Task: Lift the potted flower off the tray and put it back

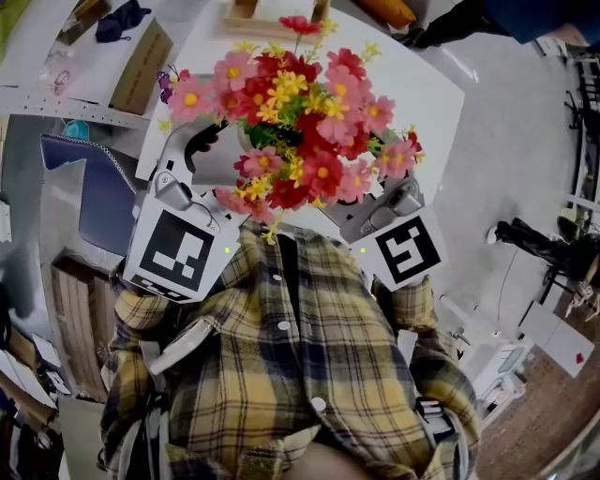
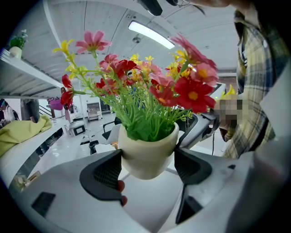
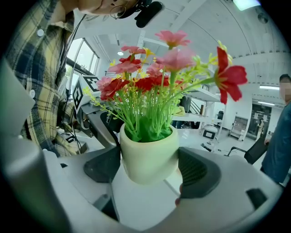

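Observation:
The potted flower, a cream pot (image 2: 148, 152) with green stems and red, pink and yellow blooms (image 1: 295, 122), is held up in the air close to my chest. My left gripper (image 2: 148, 167) is shut on the pot, its dark pads (image 2: 107, 175) pressed against the pot's sides. From the opposite side my right gripper (image 3: 150, 166) is shut on the same pot (image 3: 148, 152). In the head view the blooms hide the pot and both sets of jaws; only the two marker cubes (image 1: 178, 248) (image 1: 410, 248) show below them. A wooden piece (image 1: 272, 19), maybe the tray, lies at the table's far edge.
The white table (image 1: 422, 84) lies below and beyond the flowers. A blue chair (image 1: 94, 197) and a cardboard box (image 1: 141, 66) are to the left. Another person (image 1: 506, 19) is at the far right corner and shows as a figure (image 3: 277, 150) in the right gripper view.

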Action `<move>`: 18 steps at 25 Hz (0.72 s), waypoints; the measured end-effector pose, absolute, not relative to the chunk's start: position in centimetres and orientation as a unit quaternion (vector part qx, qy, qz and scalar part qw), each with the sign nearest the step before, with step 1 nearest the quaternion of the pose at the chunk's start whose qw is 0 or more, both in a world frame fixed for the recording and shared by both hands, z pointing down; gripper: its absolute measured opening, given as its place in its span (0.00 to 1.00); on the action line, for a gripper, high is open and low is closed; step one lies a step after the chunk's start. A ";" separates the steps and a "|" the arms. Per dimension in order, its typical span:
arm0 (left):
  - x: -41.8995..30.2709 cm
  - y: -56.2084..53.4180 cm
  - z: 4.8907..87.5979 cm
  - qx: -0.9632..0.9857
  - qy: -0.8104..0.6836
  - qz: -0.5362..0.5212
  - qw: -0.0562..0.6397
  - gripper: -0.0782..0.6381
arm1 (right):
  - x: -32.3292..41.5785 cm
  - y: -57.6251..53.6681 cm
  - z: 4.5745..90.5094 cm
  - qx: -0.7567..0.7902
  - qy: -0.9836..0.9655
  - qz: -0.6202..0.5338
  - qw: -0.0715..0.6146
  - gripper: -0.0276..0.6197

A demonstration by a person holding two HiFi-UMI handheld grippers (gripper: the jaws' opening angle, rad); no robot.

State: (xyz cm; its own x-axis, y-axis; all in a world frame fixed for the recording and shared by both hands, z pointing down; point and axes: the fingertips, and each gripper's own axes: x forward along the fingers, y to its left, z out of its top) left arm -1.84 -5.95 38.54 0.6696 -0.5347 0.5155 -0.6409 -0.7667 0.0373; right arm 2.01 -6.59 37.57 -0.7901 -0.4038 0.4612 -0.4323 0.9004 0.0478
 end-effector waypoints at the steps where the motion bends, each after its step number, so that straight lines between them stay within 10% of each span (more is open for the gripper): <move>1: -1.8 -5.9 38.7 0.906 -0.326 0.246 0.112 0.63 | 2.1 -6.6 37.8 0.217 -0.946 0.031 0.237 0.62; 18: -1.1 -5.0 40.8 0.893 -0.347 0.244 0.149 0.63 | 2.9 -5.6 40.4 0.169 -0.947 0.056 0.267 0.62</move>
